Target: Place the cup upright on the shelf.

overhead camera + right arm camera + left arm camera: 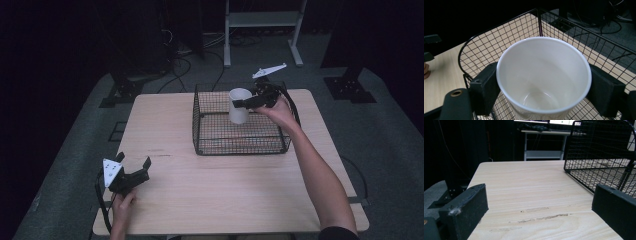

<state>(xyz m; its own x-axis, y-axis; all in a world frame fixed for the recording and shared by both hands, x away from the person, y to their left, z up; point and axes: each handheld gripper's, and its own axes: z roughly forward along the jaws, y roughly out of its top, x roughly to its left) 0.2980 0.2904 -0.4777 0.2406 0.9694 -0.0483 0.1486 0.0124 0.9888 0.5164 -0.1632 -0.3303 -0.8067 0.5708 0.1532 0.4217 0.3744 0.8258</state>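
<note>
A white paper cup (239,106) hangs upright over the black wire basket (210,142), with my right gripper (243,103) shut on its upper wall. In the right gripper view the cup (544,82) is empty and sits between the two black pads (485,87), and the basket's rim (499,26) lies below and behind it. My left gripper (134,162) rests open on the wooden table (210,195) near the front left corner, held by a hand. In the left gripper view its jaws stand wide apart over bare wood (534,195), with the basket (599,152) ahead to the right.
The basket stands at the table's back centre-right and holds nothing else that I can see. A metal stand's legs (262,30) and cables (180,65) lie on the grey floor beyond the table. Dark equipment bases sit at both far sides.
</note>
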